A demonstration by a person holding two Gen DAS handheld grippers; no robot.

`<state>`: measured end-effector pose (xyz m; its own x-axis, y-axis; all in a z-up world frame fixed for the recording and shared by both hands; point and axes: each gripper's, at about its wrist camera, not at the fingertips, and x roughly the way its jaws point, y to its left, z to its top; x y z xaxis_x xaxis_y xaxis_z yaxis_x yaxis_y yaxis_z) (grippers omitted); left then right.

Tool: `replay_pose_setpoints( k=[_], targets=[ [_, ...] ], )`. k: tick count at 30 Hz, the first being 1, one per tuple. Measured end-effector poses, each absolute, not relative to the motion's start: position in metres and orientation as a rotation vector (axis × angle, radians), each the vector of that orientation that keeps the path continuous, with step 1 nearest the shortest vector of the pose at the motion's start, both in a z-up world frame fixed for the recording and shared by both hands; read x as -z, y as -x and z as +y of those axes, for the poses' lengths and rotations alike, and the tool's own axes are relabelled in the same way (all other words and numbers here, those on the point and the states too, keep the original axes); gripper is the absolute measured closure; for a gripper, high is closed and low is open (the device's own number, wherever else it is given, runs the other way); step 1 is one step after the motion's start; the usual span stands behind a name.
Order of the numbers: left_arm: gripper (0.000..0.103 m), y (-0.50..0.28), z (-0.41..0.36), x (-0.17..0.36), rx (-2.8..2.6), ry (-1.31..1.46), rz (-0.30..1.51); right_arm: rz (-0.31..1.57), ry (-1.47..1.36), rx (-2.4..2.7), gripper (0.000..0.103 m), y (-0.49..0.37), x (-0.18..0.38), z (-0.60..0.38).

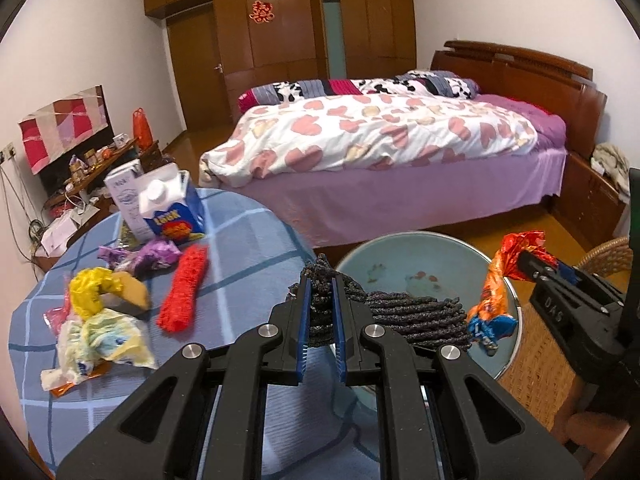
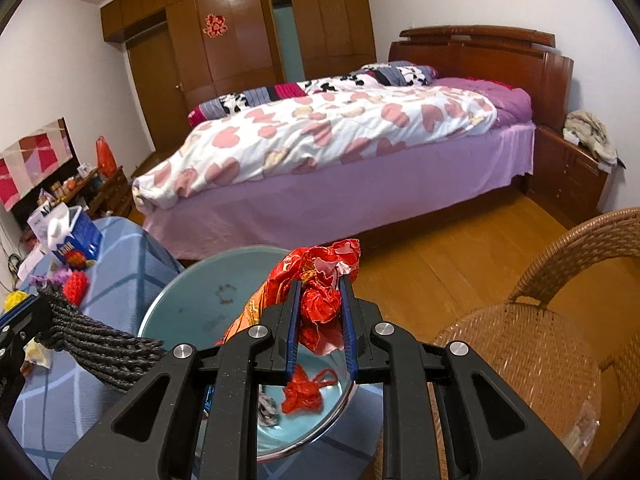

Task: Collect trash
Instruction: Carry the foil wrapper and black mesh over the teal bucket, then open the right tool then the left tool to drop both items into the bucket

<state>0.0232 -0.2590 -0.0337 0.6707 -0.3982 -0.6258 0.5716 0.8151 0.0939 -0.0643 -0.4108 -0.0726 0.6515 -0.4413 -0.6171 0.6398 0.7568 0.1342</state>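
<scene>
While both of your grippers hang over the pale blue basin [image 1: 404,264] at the lower centre of each view, you look placed to drop their loads straight in; your left gripper [image 1: 320,312] is clamped on a dark knitted cloth [image 1: 412,316], whose loose end trails to the right across the basin's rim, so it should fall inside once you let go; your right gripper [image 2: 320,320] is pinched shut on a crumpled red and orange foil wrapper [image 2: 320,272], which in the left view dangles down to a blue tail just above the rim; a red scrap [image 2: 304,392] and a small grey piece [image 2: 268,410] already lie in the basin's bottom, which suggests it serves as the bin; more trash waits on the blue checked counter [image 1: 248,232] at the left: a red mesh sleeve [image 1: 184,288], a purple wrapper [image 1: 148,256], a yellow bag [image 1: 94,292] lying against a tan lump, a heap of pale plastic [image 1: 100,340], and two cartons [image 1: 160,204] standing upright side by side towards the upper left; the nearer blue carton carries yellow lettering over a red picture, too blurred to read; the white one behind has small print I cannot make out; the right gripper's body, seen at the right of the left view, bears raised letters that look like "DAS"; a red double-happiness cutout [image 1: 262,12] hangs on the wardrobe at the top.
</scene>
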Motion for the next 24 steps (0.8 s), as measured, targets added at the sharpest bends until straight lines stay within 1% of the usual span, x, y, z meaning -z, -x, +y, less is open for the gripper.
replay_pose_setpoints(
  k=[8, 10, 13, 16, 19, 20, 21, 22, 24],
  targets=[
    [0.092, -0.031, -0.282, 0.055, 0.555, -0.322, 0.666, 0.67, -0.381, 0.612, 0.082, 0.054, 0.093, -0.416],
    [0.089, -0.032, -0.285, 0.059, 0.555, -0.324, 0.674, 0.676, -0.394, 0.605, 0.08, 0.053, 0.095, -0.417],
    [0.089, -0.033, -0.285, 0.061, 0.553, -0.325, 0.679, 0.679, -0.396, 0.607, 0.079, 0.052, 0.096, -0.417],
    [0.08, -0.032, -0.284, 0.06, 0.549, -0.322, 0.675, 0.668, -0.403, 0.61, 0.079, 0.054, 0.093, -0.417],
    [0.066, -0.031, -0.281, 0.058, 0.536, -0.318, 0.666, 0.654, -0.41, 0.614, 0.076, 0.056, 0.091, -0.417],
    [0.058, -0.031, -0.281, 0.057, 0.53, -0.318, 0.663, 0.649, -0.416, 0.614, 0.073, 0.057, 0.091, -0.417],
    [0.054, -0.03, -0.279, 0.056, 0.52, -0.317, 0.656, 0.646, -0.421, 0.614, 0.069, 0.058, 0.09, -0.417],
    [0.054, -0.029, -0.278, 0.055, 0.517, -0.317, 0.652, 0.642, -0.426, 0.614, 0.066, 0.058, 0.089, -0.417],
    [0.05, -0.029, -0.275, 0.053, 0.507, -0.31, 0.648, 0.635, -0.426, 0.616, 0.058, 0.059, 0.087, -0.415]
  ],
)
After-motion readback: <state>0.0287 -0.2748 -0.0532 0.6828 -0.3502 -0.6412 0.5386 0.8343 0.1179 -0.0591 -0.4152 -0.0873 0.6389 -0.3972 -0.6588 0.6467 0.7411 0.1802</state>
